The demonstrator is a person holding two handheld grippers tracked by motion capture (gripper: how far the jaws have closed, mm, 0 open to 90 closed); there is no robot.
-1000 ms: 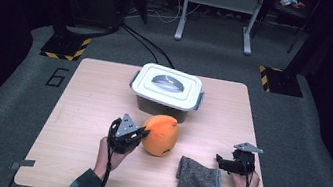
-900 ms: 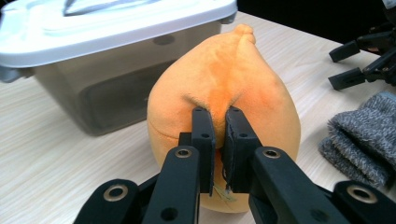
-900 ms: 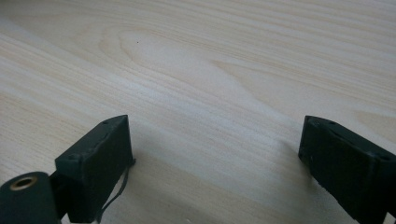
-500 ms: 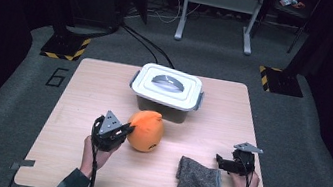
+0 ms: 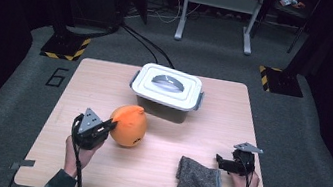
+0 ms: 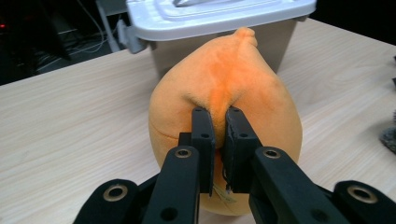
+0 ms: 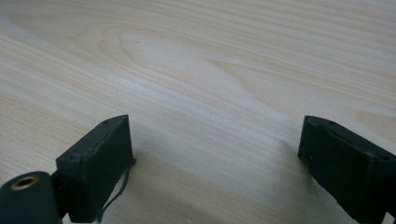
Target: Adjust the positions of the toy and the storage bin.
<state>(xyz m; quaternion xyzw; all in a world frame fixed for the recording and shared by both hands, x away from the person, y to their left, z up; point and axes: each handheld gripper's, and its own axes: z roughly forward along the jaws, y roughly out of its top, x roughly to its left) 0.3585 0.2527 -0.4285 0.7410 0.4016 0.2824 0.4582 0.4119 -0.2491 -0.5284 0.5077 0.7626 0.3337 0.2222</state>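
An orange plush toy [image 5: 129, 125] shaped like a fruit lies on the wooden table [image 5: 105, 84], left of centre. My left gripper [image 5: 109, 126] is at its left side and is shut on a pinch of its fabric. In the left gripper view the orange plush toy [image 6: 233, 88] bulges behind the left gripper [image 6: 219, 140], whose jaws nip a fold. My right gripper [image 5: 219, 161] rests near the front right edge with its jaws wide apart. The right gripper [image 7: 215, 154] has only bare wood between its jaws.
A grey storage box [image 5: 167, 93] with a white lid and handle stands at the table's middle back. A grey cloth [image 5: 198, 180] lies flat by the front edge, just left of my right gripper. Dark floor and cables lie beyond the table.
My left gripper has dragged the orange plush toy leftward across the table, away from the cloth. The right gripper has stayed where it was.
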